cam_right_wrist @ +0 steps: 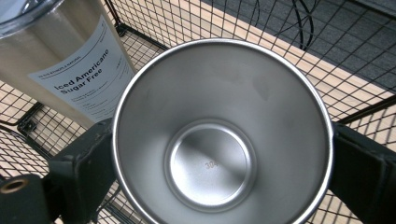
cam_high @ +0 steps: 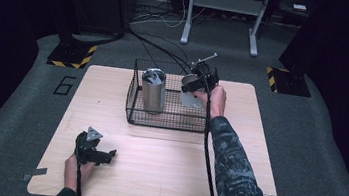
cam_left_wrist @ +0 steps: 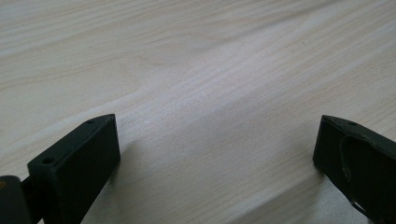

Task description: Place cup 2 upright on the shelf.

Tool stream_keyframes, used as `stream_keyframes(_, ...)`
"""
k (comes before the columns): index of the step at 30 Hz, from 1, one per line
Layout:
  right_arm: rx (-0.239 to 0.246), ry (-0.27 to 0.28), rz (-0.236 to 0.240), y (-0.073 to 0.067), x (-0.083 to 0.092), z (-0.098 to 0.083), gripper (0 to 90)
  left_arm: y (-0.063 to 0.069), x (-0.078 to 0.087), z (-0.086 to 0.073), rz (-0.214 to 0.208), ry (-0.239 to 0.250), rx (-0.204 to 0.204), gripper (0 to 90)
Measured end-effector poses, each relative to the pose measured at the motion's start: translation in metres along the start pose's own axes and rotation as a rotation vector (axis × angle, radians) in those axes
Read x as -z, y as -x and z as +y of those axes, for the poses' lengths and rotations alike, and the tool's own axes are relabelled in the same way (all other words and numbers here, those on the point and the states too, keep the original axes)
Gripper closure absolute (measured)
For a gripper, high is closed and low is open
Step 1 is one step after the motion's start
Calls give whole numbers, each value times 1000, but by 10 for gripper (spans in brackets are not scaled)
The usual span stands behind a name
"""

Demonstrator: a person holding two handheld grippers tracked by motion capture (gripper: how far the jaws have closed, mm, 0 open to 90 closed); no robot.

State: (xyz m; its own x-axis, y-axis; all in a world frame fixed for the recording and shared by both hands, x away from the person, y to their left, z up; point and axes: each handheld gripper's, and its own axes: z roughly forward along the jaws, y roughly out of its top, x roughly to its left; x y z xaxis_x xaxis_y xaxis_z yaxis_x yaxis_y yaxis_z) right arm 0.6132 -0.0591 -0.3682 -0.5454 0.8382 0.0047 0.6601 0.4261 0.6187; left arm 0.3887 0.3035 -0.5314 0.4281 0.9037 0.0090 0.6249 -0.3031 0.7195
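My right gripper (cam_high: 195,86) holds an empty steel cup (cam_right_wrist: 219,130) by its sides, jaws pressed on both walls, over the right part of a black wire basket (cam_high: 134,100). The cup (cam_high: 191,91) is tilted, its mouth facing the gripper's camera. A tall steel tumbler (cam_high: 153,90) with a clear lid stands upright in the basket's left half; its label (cam_right_wrist: 91,79) reads "Iced Americano Sugar Free". My left gripper (cam_high: 105,156) rests low at the table's front left, jaws wide apart over bare wood (cam_left_wrist: 205,93), holding nothing.
The pale wooden table (cam_high: 163,172) has free surface in front of the basket and on both sides. Black cables (cam_high: 163,49) trail from the gripper across the grey floor behind. Metal stand legs (cam_high: 187,29) rise at the back.
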Motion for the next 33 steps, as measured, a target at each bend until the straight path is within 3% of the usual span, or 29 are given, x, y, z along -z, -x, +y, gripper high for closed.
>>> stream_keyframes(6, -17, -9, 6, -3, -8, 1, 58, 0, 0, 0, -1, -2, -7, 4)
stream_keyframes(18, -3, -29, 21, -13, -24, 2, 57, -1, 0, 0, -2, -5, -15, 4)
stream_keyframes(33, -40, -60, 26, -18, -42, -1, 57, -1, 1, 0, -4, -9, -13, 5)
